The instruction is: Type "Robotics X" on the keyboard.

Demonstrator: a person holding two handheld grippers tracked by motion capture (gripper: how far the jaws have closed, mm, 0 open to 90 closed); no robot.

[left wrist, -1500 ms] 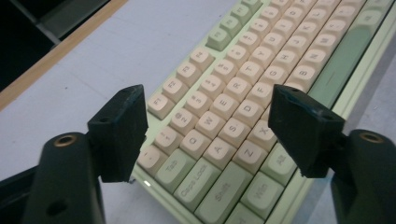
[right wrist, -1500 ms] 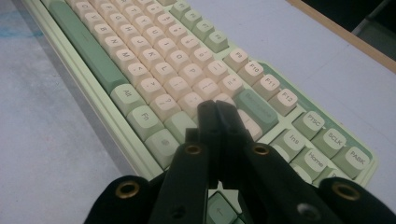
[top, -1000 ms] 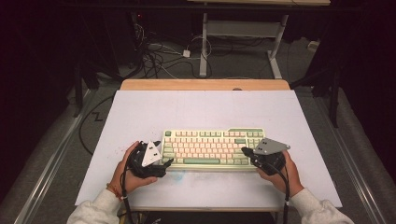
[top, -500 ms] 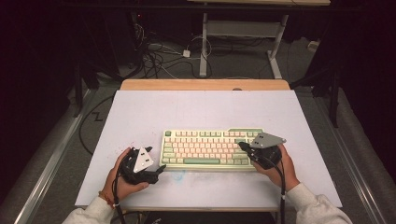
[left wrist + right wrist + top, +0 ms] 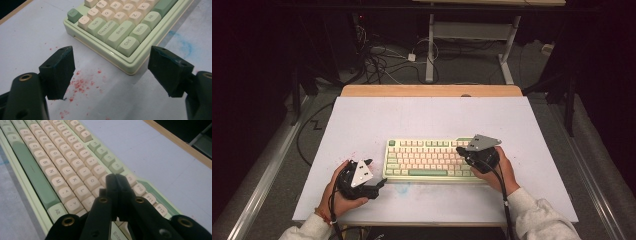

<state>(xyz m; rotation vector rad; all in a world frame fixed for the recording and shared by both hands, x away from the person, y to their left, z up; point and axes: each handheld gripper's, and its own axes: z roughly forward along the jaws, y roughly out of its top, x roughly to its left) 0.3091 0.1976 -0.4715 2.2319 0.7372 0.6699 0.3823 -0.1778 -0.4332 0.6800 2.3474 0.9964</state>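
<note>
A: We see a dark room with cables on the floor behind a white-topped table (image 5: pixel 362 120). What has changed on our left?

B: Our left tool (image 5: pixel 374 177) has pulled back from the keyboard (image 5: pixel 427 158) toward the near edge. It rests by the left end, jaws wide apart, holding nothing, over red specks (image 5: pixel 80 83).

A: And on the right?

B: Our right tool (image 5: pixel 116 181) has slid in over the right-hand keys, jaws pressed together and empty. We judge it is set to press a key near P, with the keyboard lying mid-table.
</note>
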